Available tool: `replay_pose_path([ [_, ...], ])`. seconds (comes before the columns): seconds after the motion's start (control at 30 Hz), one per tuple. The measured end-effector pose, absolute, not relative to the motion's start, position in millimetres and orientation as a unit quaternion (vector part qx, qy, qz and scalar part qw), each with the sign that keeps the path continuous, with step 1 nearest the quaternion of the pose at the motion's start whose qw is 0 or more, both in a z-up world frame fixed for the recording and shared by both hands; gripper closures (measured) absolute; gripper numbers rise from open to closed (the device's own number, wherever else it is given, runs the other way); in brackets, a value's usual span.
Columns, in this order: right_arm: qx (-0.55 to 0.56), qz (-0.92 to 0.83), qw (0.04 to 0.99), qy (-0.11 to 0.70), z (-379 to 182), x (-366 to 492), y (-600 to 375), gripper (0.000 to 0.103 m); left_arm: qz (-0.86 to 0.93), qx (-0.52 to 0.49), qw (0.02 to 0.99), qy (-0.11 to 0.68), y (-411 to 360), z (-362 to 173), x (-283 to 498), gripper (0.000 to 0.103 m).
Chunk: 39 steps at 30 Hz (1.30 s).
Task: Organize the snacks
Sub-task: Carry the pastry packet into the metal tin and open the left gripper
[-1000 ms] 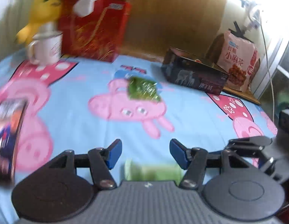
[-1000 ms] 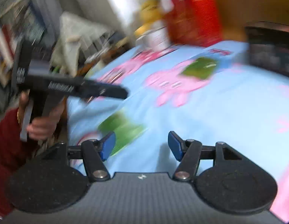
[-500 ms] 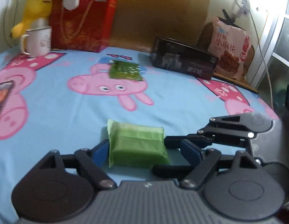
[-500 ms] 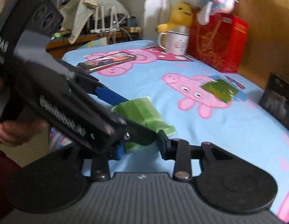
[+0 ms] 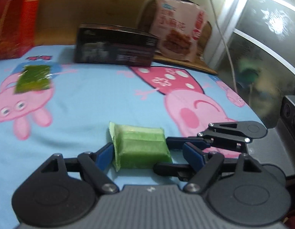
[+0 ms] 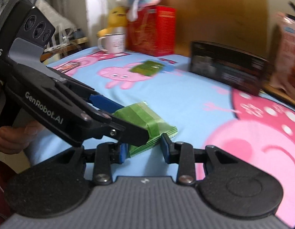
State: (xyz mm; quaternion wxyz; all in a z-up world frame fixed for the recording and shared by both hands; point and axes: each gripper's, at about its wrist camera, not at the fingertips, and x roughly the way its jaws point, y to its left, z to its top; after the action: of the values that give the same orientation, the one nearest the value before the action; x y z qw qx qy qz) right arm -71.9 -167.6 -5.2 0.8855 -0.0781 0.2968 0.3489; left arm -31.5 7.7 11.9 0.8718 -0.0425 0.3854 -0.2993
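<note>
A light green snack packet (image 5: 140,147) lies on the blue cartoon-pig sheet (image 5: 94,103). My left gripper (image 5: 147,154) straddles it, jaws open, the left pad touching the packet's edge. My right gripper (image 6: 143,149) comes in from the side; its jaws stand close around the packet's end (image 6: 147,122), still apart from it on the right. A dark green snack packet (image 5: 33,79) lies flat further back, also in the right wrist view (image 6: 147,67).
A black box (image 5: 115,46) and a pink snack bag (image 5: 178,28) stand at the back right. A red box (image 6: 153,29), a white mug (image 6: 113,43), a yellow plush (image 6: 117,18) and a phone (image 6: 66,66) are at the back left.
Both grippers came down around the light green packet, from opposite sides. The left view has swung right. The right jaws have narrowed around the packet's end.
</note>
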Motion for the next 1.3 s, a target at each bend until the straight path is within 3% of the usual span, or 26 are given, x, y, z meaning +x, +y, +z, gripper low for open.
replay_pose_path([
  [0.1, -0.075, 0.333, 0.891, 0.298, -6, -74, -179, 0.059, -0.314, -0.046, 0.862, 0.395, 1, 13, -22, 0.023],
  [0.2, -0.076, 0.321, 0.896, 0.297, -7, -73, -184, 0.045, -0.318, -0.068, 0.853, 0.409, 7, 13, -13, 0.025],
  [0.27, -0.076, 0.322, 0.897, 0.293, -9, -71, -186, 0.041, -0.319, -0.093, 0.845, 0.42, 14, 12, -6, 0.035],
  [0.37, -0.087, 0.326, 0.897, 0.285, -12, -69, -181, 0.042, -0.313, -0.107, 0.84, 0.43, 18, 11, 2, 0.053],
  [0.5, -0.099, 0.331, 0.896, 0.28, -11, -65, -175, 0.048, -0.3, -0.113, 0.844, 0.43, 19, 11, 5, 0.06],
  [0.6, -0.099, 0.336, 0.896, 0.273, -10, -63, -175, 0.055, -0.291, -0.122, 0.849, 0.423, 21, 13, 7, 0.06],
  [0.93, -0.113, 0.329, 0.918, 0.191, 20, -32, -164, 0.056, -0.282, -0.114, 0.88, 0.365, 25, 66, 58, 0.06],
  [1.13, -0.148, 0.308, 0.931, 0.13, 51, 50, -157, 0.055, -0.261, -0.081, 0.91, 0.313, 7, 105, 137, 0.06],
  [1.3, -0.166, 0.285, 0.936, 0.125, 58, 129, -144, 0.055, -0.228, -0.08, 0.92, 0.309, -1, 106, 209, 0.057],
])
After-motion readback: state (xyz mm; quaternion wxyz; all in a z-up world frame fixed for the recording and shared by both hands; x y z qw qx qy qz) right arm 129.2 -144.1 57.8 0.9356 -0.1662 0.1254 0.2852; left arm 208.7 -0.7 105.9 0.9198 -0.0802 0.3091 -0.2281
